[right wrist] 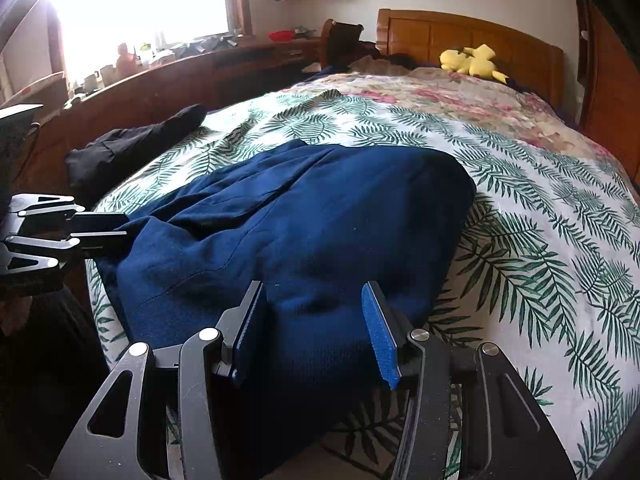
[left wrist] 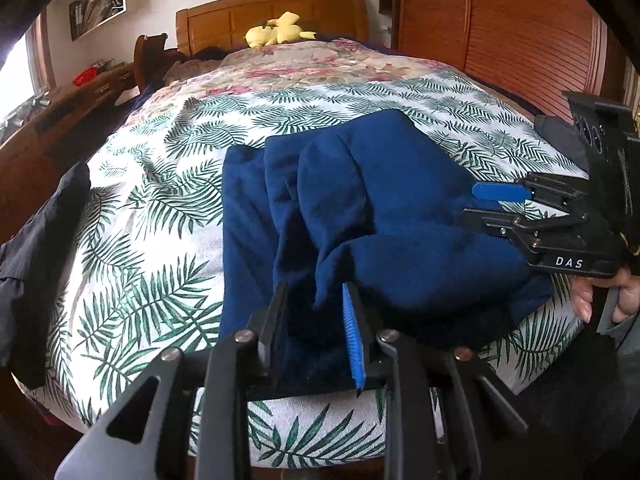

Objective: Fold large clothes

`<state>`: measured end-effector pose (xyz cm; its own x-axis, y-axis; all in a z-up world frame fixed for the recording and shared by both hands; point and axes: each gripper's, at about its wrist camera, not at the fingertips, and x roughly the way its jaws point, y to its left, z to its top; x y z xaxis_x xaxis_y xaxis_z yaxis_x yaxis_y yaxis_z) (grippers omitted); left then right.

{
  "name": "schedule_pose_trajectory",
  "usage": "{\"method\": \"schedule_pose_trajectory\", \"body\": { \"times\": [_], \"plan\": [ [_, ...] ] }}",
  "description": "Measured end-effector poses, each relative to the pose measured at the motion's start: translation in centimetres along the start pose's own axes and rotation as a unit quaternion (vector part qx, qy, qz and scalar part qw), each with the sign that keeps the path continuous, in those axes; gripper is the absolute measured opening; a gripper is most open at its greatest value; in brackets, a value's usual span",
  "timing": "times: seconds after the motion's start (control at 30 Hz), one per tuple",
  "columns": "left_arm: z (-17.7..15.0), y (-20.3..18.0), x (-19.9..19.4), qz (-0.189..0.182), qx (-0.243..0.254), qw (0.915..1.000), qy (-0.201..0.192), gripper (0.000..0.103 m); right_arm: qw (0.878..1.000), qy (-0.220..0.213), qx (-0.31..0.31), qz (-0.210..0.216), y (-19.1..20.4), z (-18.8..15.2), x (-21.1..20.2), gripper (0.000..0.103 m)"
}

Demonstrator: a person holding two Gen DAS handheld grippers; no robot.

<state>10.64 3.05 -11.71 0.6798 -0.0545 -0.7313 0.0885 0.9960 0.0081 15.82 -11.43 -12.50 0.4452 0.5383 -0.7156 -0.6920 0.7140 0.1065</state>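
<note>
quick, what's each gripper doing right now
left gripper: fingers narrowed around a fold of the dark blue fleece garment; grip cannot be told.
right gripper: open, fingers straddling the garment's near edge.

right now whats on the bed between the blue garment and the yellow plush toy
Only bedding: the fern-print sheet, then the floral quilt up to the yellow plush toy. Nothing lies past the blue garment; both wrist views show this.

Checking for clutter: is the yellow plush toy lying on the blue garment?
No. The yellow plush toy sits by the headboard, far from the blue garment.
</note>
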Motion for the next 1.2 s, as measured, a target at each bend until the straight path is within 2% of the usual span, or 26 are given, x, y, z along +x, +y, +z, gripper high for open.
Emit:
{"method": "schedule_pose_trajectory", "body": {
  "times": [0.07, 0.1, 0.2, 0.33, 0.5, 0.63, 0.77, 0.87, 0.93, 1.07, 1.2],
  "plan": [
    [0.1, -0.1, -0.3, -0.013, 0.004, 0.9999, -0.004, 0.01, 1.0, -0.003, -0.003, -0.004, 0.1, 0.0, -0.2, 0.05],
    [0.3, -0.2, -0.5, -0.013, 0.007, 0.9999, -0.008, 0.008, 1.0, -0.004, -0.005, -0.006, 0.1, 0.1, -0.3, 0.05],
    [0.8, -0.7, -2.1, 0.0, 0.016, 0.9991, -0.039, 0.006, 1.0, -0.009, -0.009, -0.009, 0.2, 0.2, -0.8, 0.05],
    [2.0, -0.2, -5.1, 0.001, 0.005, 0.9964, -0.085, 0.006, 1.0, -0.016, -0.007, -0.004, 0.2, 0.7, -1.3, 0.05],
    [2.5, 1.5, -7.7, 0.021, -0.003, 0.993, -0.116, 0.006, 0.999, -0.043, -0.003, 0.017, 0.8, 1.7, -2.3, 0.05],
    [0.9, 4.6, -7.5, 0.039, -0.029, 0.9936, -0.102, 0.006, 0.997, -0.061, -0.003, 0.054, 1.8, 2.5, -3.1, 0.05],
    [-1.7, 6.6, -5.1, 0.037, -0.049, 0.9963, -0.061, 0.006, 0.996, -0.045, -0.011, 0.081, 3.1, 2.8, -2.3, 0.05],
    [-3.0, 6.3, -3.8, 0.032, -0.048, 0.9972, -0.048, 0.006, 0.997, -0.002, -0.028, 0.07, 4.1, 2.4, 0.0, 0.051],
    [-3.4, 5.9, -3.4, 0.035, -0.041, 0.9975, -0.046, 0.006, 0.998, 0.008, -0.034, 0.061, 4.4, 2.1, 0.8, 0.051],
    [-3.7, 6.0, -3.0, 0.023, -0.039, 0.9979, -0.047, 0.006, 0.998, 0.003, -0.029, 0.059, 3.8, 2.5, 0.8, 0.05],
    [-3.5, 6.6, -3.0, 0.004, -0.044, 0.9979, -0.047, 0.006, 1.0, -0.009, -0.005, 0.025, 1.2, 3.6, 1.2, 0.053]
  ]
}}
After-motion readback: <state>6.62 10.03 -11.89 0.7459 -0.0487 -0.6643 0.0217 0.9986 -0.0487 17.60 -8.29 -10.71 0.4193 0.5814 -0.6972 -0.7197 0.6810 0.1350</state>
